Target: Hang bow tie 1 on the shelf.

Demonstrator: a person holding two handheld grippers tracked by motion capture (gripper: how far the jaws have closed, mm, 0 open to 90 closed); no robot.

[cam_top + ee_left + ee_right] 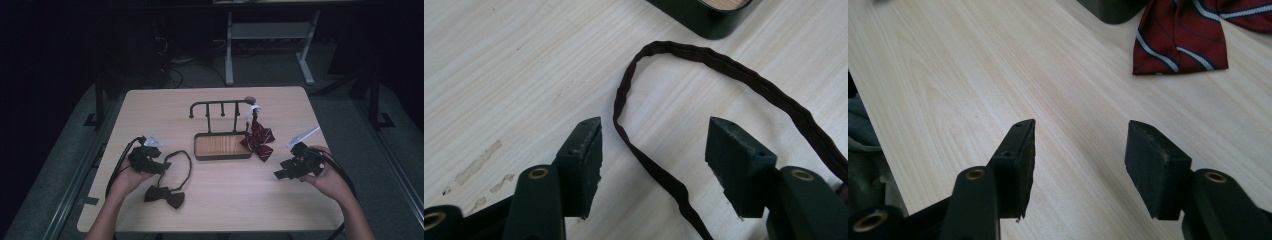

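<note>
The high view is dimly lit: the pale wooden table (pixel 220 200) is picked out from above, while the surroundings are lost in darkness. The gripper views are brighter and evenly lit, with soft shadows and slightly blurred near jaws.

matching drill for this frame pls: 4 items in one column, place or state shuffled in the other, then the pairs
1. dark bow tie
2. striped red bow tie
3. left gripper
4. right gripper

A. hangs from the rack's right end
B. open over bare table
C. flat on the table, strap looped
D. open astride the dark strap

Pairs: 1-C, 2-A, 3-D, 4-B
</note>
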